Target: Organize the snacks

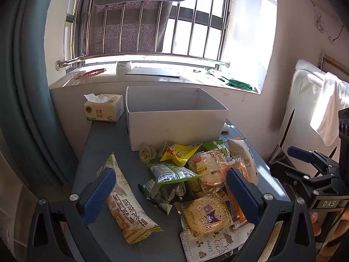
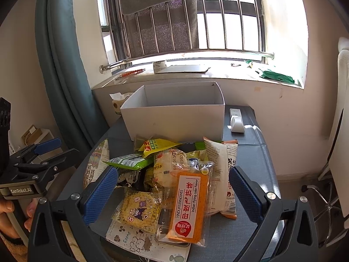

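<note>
A pile of snack packets lies on the grey table (image 1: 113, 139) in front of an empty white box (image 1: 174, 126). In the left wrist view I see a long cream packet (image 1: 128, 205), a green packet (image 1: 172, 172), a yellow packet (image 1: 181, 151) and a yellow Kuromi cake (image 1: 207, 216). My left gripper (image 1: 170, 194) is open above the pile, holding nothing. In the right wrist view my right gripper (image 2: 172, 194) is open above an orange flying-cake packet (image 2: 189, 205), with the Kuromi cake (image 2: 137, 209) and a white bread packet (image 2: 220, 174) beside it. The white box (image 2: 174, 120) stands behind.
A tissue pack (image 1: 103, 108) sits left of the box. A white remote (image 2: 236, 120) lies right of the box. A cartoon-printed sheet (image 2: 144, 244) lies under the pile at the table's near edge. A windowsill, teal curtain (image 1: 28, 87) and a chair (image 2: 327, 192) surround the table.
</note>
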The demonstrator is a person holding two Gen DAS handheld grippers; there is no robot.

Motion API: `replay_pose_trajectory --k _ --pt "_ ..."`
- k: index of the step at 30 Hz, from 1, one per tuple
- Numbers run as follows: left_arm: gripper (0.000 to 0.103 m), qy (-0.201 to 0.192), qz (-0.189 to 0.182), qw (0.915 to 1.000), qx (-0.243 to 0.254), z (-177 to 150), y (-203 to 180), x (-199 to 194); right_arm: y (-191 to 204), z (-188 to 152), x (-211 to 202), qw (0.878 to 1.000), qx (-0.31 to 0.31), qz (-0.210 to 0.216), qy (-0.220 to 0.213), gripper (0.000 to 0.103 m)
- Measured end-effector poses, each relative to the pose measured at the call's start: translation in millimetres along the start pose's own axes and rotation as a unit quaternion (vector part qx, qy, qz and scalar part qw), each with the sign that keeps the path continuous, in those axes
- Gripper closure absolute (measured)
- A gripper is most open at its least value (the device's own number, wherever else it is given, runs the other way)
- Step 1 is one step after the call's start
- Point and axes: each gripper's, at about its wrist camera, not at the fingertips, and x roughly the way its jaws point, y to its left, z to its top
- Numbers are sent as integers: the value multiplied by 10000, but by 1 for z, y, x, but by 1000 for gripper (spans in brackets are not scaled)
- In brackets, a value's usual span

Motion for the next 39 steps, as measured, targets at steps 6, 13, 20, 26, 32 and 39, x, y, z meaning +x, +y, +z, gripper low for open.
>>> replay_pose_trajectory --k 6,13,20,26,32,39 --pt "0 5 16 10000 -7 0 0 0 -2 -1 -1 10000 16 -7 -14 0" --pt "0 19 33 10000 9 0 0 1 -2 -1 -1 10000 33 -13 -15 0" --pt "0 35 43 10000 -17 0 1 1 -2 -1 -1 10000 33 1 -19 0" --pt "0 34 57 10000 0 -1 0 2 -1 -3 -2 10000 20 11 -17 0" --pt "0 20 61 10000 9 -1 0 1 -2 -2 -2 10000 38 19 -28 0" --pt "0 10 78 10000 -3 0 1 0 -1 -2 -2 10000 11 24 -31 0"
